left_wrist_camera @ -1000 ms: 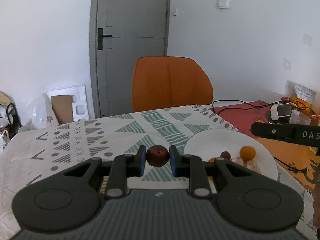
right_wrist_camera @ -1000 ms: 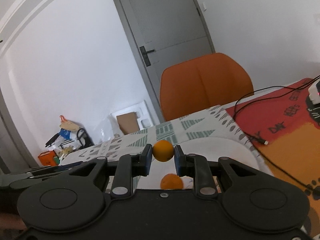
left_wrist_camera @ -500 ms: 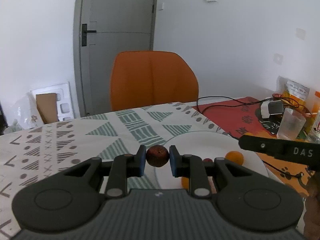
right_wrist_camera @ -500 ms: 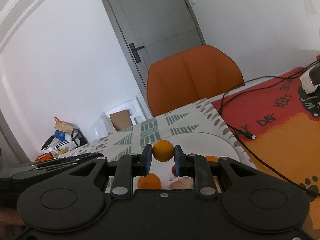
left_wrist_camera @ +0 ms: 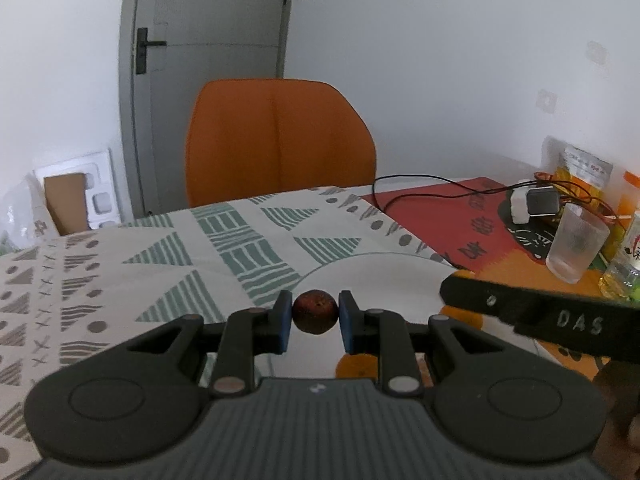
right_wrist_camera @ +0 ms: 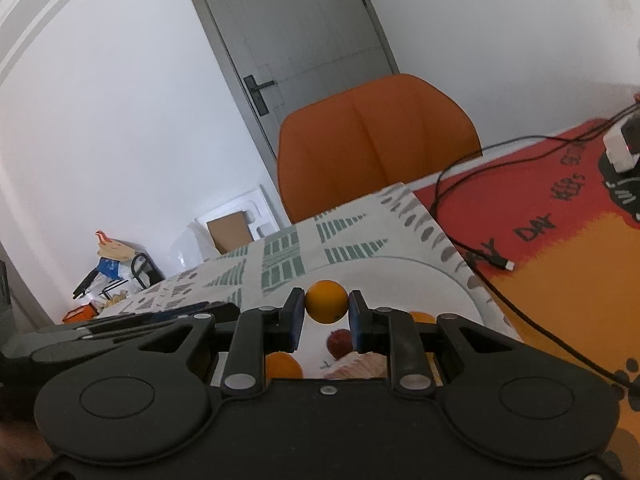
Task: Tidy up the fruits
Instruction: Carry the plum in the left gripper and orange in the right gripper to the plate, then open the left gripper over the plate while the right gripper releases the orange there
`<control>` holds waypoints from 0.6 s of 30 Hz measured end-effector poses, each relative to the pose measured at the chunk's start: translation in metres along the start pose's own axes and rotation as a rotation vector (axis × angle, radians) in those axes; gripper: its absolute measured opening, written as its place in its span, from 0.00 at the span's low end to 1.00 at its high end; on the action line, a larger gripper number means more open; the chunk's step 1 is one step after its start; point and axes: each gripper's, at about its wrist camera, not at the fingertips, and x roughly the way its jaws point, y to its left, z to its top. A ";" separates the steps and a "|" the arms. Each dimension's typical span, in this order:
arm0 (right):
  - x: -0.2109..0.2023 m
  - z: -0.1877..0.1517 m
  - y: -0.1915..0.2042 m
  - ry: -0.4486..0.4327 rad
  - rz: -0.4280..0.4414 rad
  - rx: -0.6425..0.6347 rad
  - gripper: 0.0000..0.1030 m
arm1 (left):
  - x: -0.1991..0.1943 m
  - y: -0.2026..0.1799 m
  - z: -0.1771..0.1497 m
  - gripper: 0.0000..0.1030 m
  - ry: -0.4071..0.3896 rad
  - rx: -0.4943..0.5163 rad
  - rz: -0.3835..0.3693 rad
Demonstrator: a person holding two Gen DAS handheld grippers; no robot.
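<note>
My left gripper (left_wrist_camera: 314,317) is shut on a small dark brown-red fruit (left_wrist_camera: 314,316), held over the near left part of the white plate (left_wrist_camera: 380,276). An orange fruit (left_wrist_camera: 356,366) lies on the plate under its right finger. My right gripper (right_wrist_camera: 326,308) is shut on a small orange fruit (right_wrist_camera: 327,301) above the same white plate (right_wrist_camera: 400,276). Below it on the plate lie an orange fruit (right_wrist_camera: 282,365), a red fruit (right_wrist_camera: 339,343) and a pale peeled piece (right_wrist_camera: 356,364). The right gripper's black arm (left_wrist_camera: 540,320) crosses the right side of the left wrist view.
A patterned cloth (left_wrist_camera: 120,280) covers the table, with a red and orange mat (left_wrist_camera: 460,220) to the right. On the mat are a frosted glass (left_wrist_camera: 576,248), a charger with black cable (left_wrist_camera: 536,204) and snack packets (left_wrist_camera: 584,172). An orange chair (left_wrist_camera: 280,140) stands behind the table.
Both grippers have moved forward and down over the plate, each still gripping its fruit. The plate and its fruits now sit closer beneath the fingers.
</note>
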 end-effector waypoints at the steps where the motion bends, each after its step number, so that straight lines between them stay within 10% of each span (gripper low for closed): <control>1: 0.002 -0.001 -0.002 0.004 -0.007 0.004 0.21 | 0.002 0.000 0.000 0.23 0.007 -0.005 -0.001; 18: 0.003 0.000 0.007 0.007 0.004 0.020 0.31 | -0.025 0.027 -0.003 0.27 0.013 -0.064 0.073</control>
